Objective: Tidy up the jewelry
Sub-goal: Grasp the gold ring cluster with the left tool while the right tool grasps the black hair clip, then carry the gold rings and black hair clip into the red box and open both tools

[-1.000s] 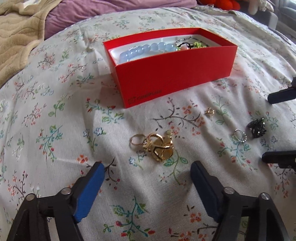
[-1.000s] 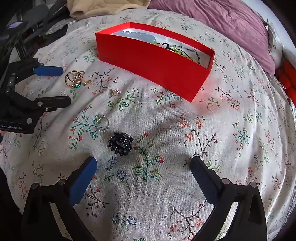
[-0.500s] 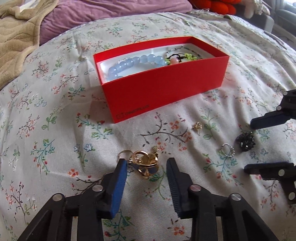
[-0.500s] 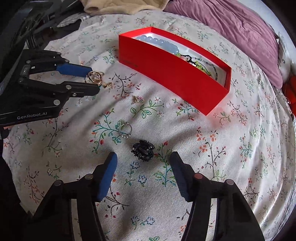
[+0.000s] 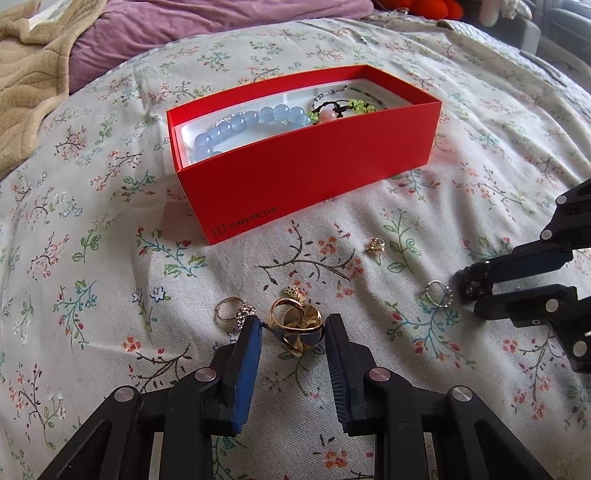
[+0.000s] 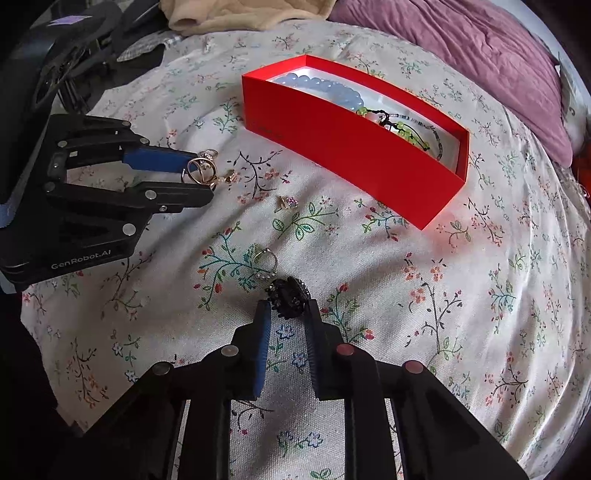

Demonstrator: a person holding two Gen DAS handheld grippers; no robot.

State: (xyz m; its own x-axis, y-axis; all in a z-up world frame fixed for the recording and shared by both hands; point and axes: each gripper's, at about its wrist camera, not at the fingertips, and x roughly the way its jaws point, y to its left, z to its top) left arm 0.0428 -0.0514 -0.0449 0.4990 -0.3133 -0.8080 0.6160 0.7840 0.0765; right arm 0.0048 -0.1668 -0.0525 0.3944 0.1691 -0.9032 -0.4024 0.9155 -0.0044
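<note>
A red open box [image 5: 310, 173] on the floral bedspread holds a blue bead bracelet [image 5: 251, 123] and a green-beaded cord. My left gripper [image 5: 293, 326] is shut on a large gold ring [image 5: 295, 326], seen from the side in the right wrist view [image 6: 201, 170]. My right gripper [image 6: 288, 306] is shut on a black beaded piece [image 6: 290, 293], also seen in the left wrist view [image 5: 474, 282]. A small gold ring with stones [image 5: 232, 310], a gold stud [image 5: 376, 245] and a pearl-edged silver ring [image 5: 439, 293] lie loose on the cloth.
The red box [image 6: 351, 147] stands beyond both grippers. A purple pillow [image 5: 177, 33] and a beige blanket [image 5: 33, 70] lie at the far side. Dark equipment [image 6: 66, 62] sits off the bed's left edge in the right wrist view.
Both grippers moved forward and closed: the left onto the large gold ring, the right onto the black beaded piece. A second ago both stood wide open short of them.
</note>
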